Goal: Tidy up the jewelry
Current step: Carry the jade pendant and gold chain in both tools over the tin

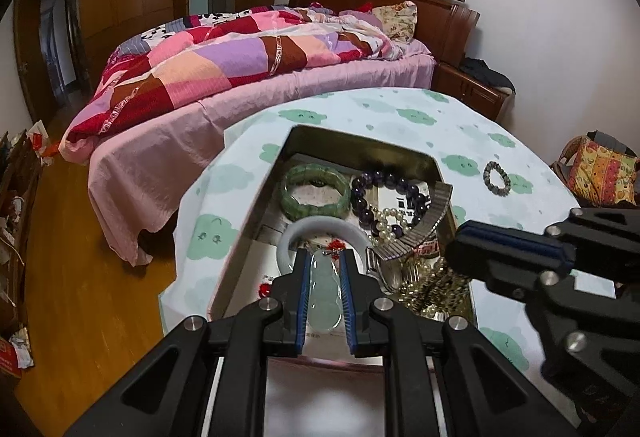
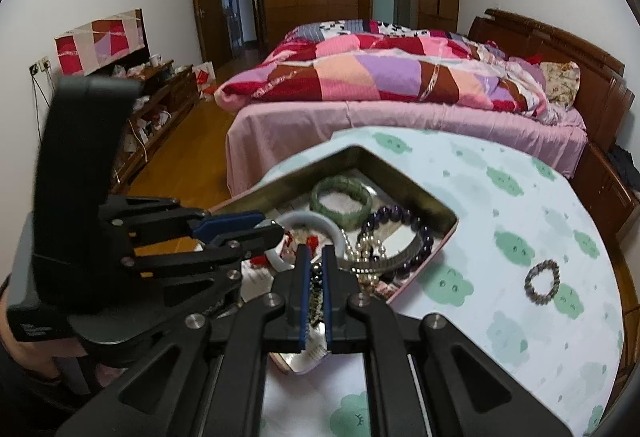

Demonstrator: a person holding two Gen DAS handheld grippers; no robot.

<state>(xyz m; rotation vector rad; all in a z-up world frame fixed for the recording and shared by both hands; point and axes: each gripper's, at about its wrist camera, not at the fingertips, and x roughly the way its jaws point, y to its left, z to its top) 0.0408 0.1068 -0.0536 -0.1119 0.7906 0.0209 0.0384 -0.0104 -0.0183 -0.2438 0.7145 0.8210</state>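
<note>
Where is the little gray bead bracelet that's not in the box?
The gray bead bracelet lies alone on the cloud-print tablecloth, outside the metal tin, off its right corner in both wrist views.

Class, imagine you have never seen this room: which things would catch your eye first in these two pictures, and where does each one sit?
First, the open metal tin on the cloud-print tablecloth, crowded with a green bangle, purple beads and pearls. Close to the lens, the left gripper holds a pale jade pendant above the tin, while a small beaded bracelet lies alone on the cloth. Behind, a patchwork quilt covers the bed.
</note>
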